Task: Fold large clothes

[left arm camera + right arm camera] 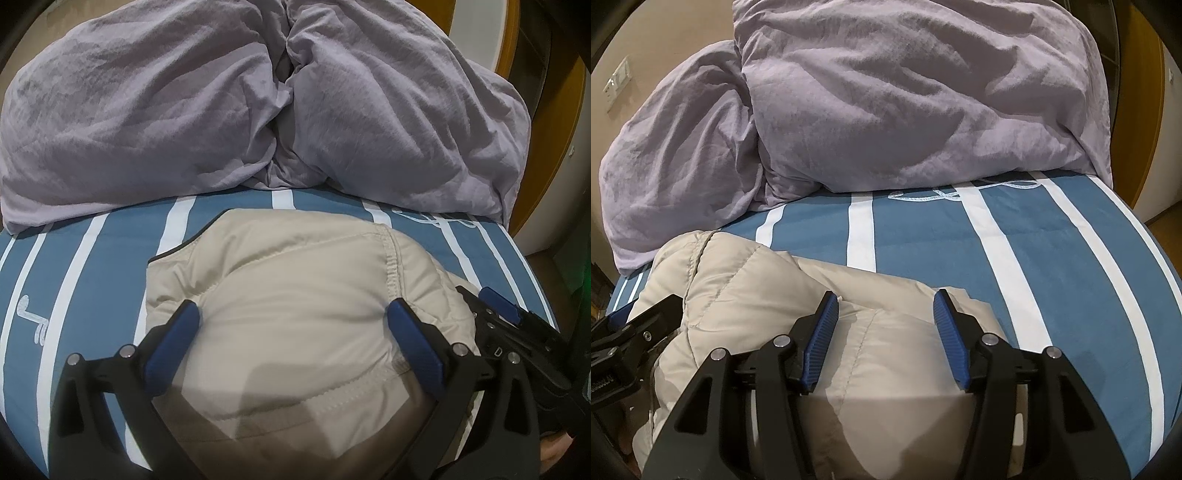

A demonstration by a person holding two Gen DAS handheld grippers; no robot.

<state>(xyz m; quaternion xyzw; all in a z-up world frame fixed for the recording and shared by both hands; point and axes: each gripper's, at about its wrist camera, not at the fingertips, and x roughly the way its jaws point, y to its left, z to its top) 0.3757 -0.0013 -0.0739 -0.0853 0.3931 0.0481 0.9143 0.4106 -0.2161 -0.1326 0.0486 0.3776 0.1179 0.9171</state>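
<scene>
A beige padded jacket (295, 266) lies folded into a thick bundle on the blue, white-striped bed sheet (92, 277). My left gripper (293, 310) stands open wide over it, its blue fingertips (190, 314) resting against the puffy fabric on either side of a bulge. In the right wrist view the jacket (738, 273) fills the lower left. My right gripper (885, 295) is open above the jacket's right edge, its pads apart and pressing nothing. Each gripper shows at the edge of the other's view: the right gripper (495, 306) and the left gripper (628, 325).
A crumpled lilac duvet (147, 110) is heaped across the far side of the bed, also the duvet (886, 110) in the right view. Striped sheet (1034, 258) stretches right of the jacket to the bed's edge. A wooden frame (546, 110) and the floor (1167, 229) lie beyond.
</scene>
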